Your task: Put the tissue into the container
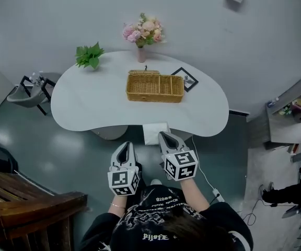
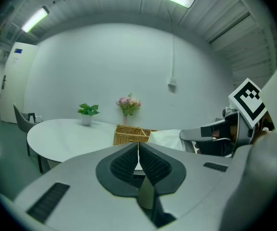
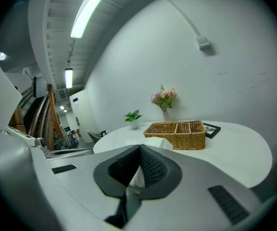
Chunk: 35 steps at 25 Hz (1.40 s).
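A white tissue (image 1: 155,133) hangs just off the near edge of the white table (image 1: 88,103), with my right gripper (image 1: 163,136) shut on its right side. In the right gripper view the tissue (image 3: 163,142) shows between and beyond the closed pads of that gripper (image 3: 140,150). The wicker basket (image 1: 154,87), divided into compartments, stands mid-table, well beyond the tissue. My left gripper (image 1: 125,146) is shut and holds nothing, left of the tissue and nearer to me. Its own view shows the gripper's (image 2: 138,146) pads together, the basket (image 2: 131,134) ahead and the tissue (image 2: 167,138) to the right.
A vase of pink flowers (image 1: 142,33) and a green plant (image 1: 89,55) stand at the table's far edge. A framed picture (image 1: 185,79) lies right of the basket. A grey chair (image 1: 27,93) stands left of the table, a wooden bench (image 1: 25,203) at my near left.
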Tool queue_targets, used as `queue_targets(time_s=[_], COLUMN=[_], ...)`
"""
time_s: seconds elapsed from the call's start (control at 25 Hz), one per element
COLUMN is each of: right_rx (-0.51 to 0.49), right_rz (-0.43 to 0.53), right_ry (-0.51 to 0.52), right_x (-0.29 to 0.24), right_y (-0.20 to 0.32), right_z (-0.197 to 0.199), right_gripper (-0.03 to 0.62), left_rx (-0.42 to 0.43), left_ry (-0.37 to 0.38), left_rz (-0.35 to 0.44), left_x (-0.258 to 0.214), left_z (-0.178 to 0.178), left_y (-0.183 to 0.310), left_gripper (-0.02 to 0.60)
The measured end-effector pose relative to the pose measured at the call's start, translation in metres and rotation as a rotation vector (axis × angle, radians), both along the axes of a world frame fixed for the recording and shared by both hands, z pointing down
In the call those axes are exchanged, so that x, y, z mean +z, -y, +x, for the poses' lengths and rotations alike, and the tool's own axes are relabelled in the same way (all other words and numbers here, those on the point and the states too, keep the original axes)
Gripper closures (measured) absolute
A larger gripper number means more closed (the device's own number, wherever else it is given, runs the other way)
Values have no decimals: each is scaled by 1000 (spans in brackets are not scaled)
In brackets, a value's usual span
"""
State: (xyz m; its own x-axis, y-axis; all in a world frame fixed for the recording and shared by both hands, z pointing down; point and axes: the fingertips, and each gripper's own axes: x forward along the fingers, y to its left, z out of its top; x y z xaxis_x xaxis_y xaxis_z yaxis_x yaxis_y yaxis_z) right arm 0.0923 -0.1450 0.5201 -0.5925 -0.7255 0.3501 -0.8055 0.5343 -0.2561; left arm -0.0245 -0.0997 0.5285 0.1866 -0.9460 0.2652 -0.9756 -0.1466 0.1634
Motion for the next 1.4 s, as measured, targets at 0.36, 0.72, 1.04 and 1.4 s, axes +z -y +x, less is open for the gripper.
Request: queue_targets(time_s=[0.36, 0.72, 1.04, 1.4], right_rx=[73, 151, 180, 204], right_rz=[-8, -1, 8, -2], right_ry=[1, -6, -35, -8], right_x=[-8, -16, -23, -27], right_y=[88, 150, 190, 217], right_z=[-31, -63, -94, -106], right_gripper=[572, 571, 571, 571], left_rx=[59, 138, 229, 265], left_ry=[-13, -30, -29, -36], left_rz=[-2, 1, -10, -27], left_x=[-5, -7, -7, -6], left_z=[-40, -73, -97, -107], left_y=[102, 178, 217, 237], left_gripper=[555, 555, 555, 555])
